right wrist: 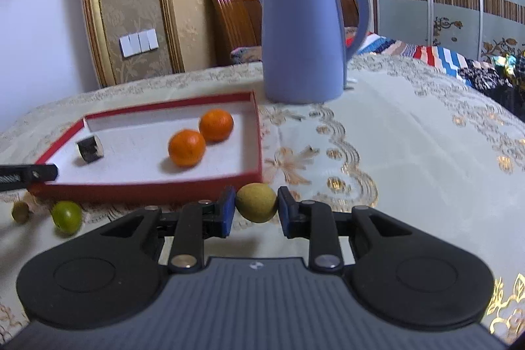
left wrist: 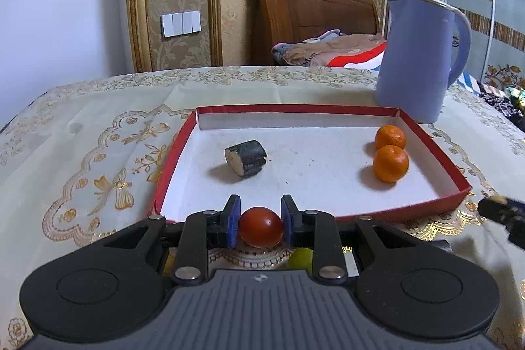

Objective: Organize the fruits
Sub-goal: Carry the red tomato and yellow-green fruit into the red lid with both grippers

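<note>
Gripping glossy red tomato [left wrist: 261,227], left gripper [left wrist: 260,220].

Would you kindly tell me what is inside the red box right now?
Inside the red box: two oranges touching near its right wall, and a dark cylindrical piece lying on its side toward the left. The near-left corner is covered by the left tool, so that part is unseen.

Green fruit [left wrist: 300,258] half hidden under left gripper [left wrist: 260,223]; tiny olive-brown fruit [right wrist: 20,211] unidentifiable

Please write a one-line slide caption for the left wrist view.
Left tongs grip a red tomato before the red tray holding two oranges.
</note>
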